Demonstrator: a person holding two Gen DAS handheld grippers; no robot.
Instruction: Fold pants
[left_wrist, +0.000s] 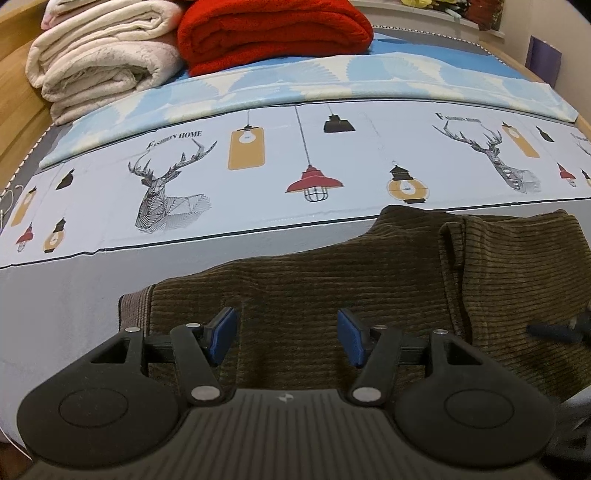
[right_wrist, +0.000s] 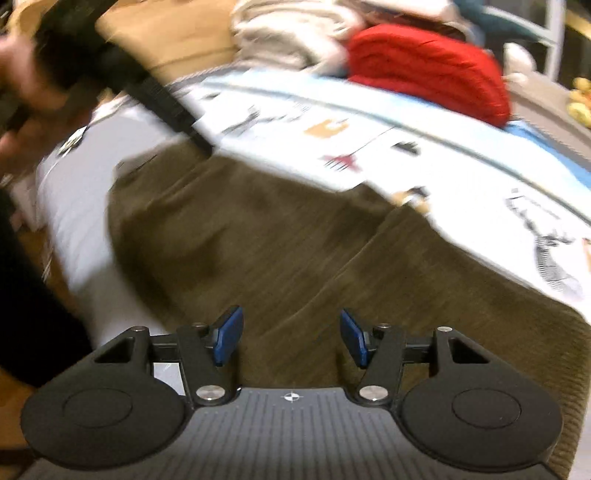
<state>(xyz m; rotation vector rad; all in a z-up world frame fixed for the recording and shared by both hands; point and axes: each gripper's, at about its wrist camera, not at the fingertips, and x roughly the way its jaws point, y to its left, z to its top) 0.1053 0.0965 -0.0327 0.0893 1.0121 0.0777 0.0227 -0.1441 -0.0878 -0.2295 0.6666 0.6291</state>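
Note:
Brown corduroy pants (left_wrist: 351, 273) lie spread on the bed near its front edge, with a lighter waistband at the left end (left_wrist: 135, 310) and a folded ridge toward the right. My left gripper (left_wrist: 288, 334) hovers over the pants, open, nothing between its blue pads. In the blurred right wrist view the same pants (right_wrist: 280, 236) fill the middle. My right gripper (right_wrist: 291, 334) is open above them, holding nothing. The other gripper (right_wrist: 162, 99), held in a hand (right_wrist: 22, 92), reaches to the pants' far end at upper left.
The bed sheet (left_wrist: 258, 173) is printed with deer heads and lamps. A folded cream blanket (left_wrist: 99, 62) and a red blanket (left_wrist: 273, 33) are stacked at the back. A wooden bed frame (left_wrist: 14, 122) runs along the left. A dark object (left_wrist: 557, 330) lies on the pants at right.

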